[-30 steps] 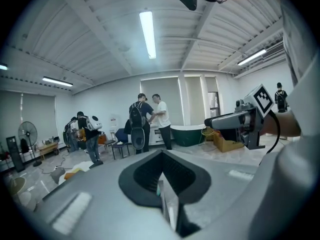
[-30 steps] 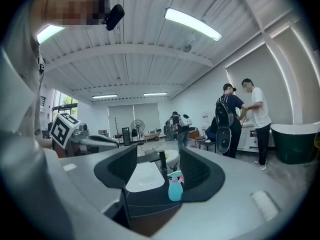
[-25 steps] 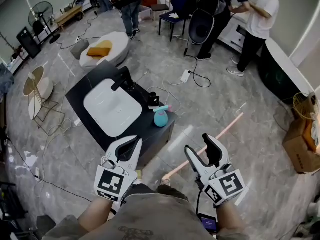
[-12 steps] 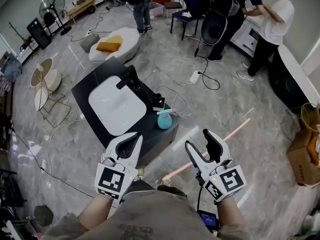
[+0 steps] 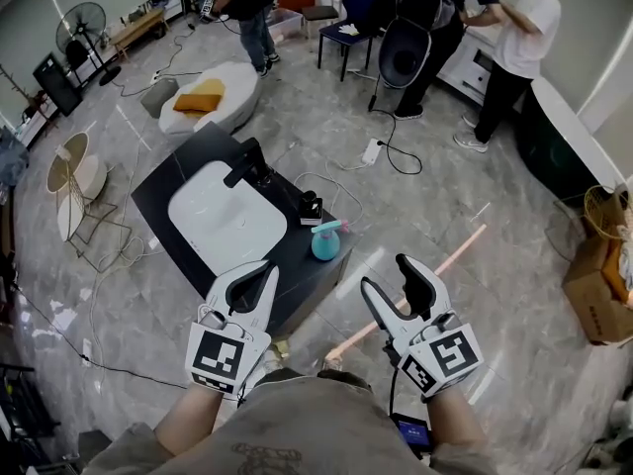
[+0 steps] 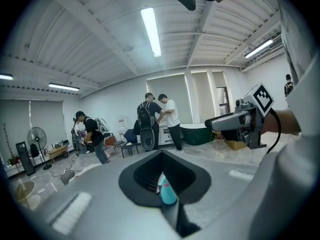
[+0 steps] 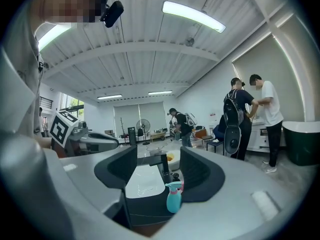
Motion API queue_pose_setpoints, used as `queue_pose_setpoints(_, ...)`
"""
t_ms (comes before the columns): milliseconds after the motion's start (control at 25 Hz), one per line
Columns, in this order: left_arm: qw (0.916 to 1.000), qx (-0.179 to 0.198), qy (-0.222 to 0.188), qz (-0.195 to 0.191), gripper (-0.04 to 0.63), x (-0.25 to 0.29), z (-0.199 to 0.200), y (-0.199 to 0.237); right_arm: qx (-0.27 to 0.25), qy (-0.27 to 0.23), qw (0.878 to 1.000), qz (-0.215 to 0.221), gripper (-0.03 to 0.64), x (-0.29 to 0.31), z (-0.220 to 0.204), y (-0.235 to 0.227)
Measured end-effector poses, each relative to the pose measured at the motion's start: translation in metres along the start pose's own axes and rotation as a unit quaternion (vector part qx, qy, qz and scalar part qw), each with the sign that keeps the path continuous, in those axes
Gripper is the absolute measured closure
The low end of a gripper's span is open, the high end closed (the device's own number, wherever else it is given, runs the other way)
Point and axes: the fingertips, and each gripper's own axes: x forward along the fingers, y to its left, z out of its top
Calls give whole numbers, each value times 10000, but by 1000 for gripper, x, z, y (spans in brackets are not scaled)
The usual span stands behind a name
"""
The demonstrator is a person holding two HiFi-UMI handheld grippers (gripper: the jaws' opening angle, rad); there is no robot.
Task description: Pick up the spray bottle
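Observation:
The teal spray bottle point(image 5: 324, 243) with a pink trigger stands upright at the near right corner of a black counter point(image 5: 297, 265). Both grippers hover short of the counter, apart from the bottle. My left gripper point(image 5: 260, 273) is below and to the left of it, its fingertips meeting with nothing held. In the left gripper view the bottle point(image 6: 166, 193) shows through the hollow behind the closed tips of that gripper point(image 6: 161, 153). My right gripper point(image 5: 389, 277) stands open and empty below and to the right of the bottle. In the right gripper view the bottle point(image 7: 173, 199) sits ahead between the spread jaws of the gripper point(image 7: 159, 163).
A white sink basin point(image 5: 223, 216) with a black faucet point(image 5: 247, 161) fills the counter top. A small dark object point(image 5: 310, 206) stands just behind the bottle. A pale stick point(image 5: 435, 270) and cables lie on the floor. Several people stand at the back. A cardboard box point(image 5: 593, 290) sits at right.
The head view swayed a little. Both grippers kept their stance, the left shut and the right open. The bottle has not moved.

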Motion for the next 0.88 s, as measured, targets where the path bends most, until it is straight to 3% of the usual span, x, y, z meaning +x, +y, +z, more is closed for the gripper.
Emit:
queue_pose_setpoints(520, 9993, -67, -26, -370, 595, -4, -18, 39, 280, 277, 9961, -794, 337, 37, -34, 13)
queue_pose_setpoints(880, 9990, -148, 128, -401, 595, 7, -48, 53, 405, 731, 9917, -982, 341, 79, -86, 1)
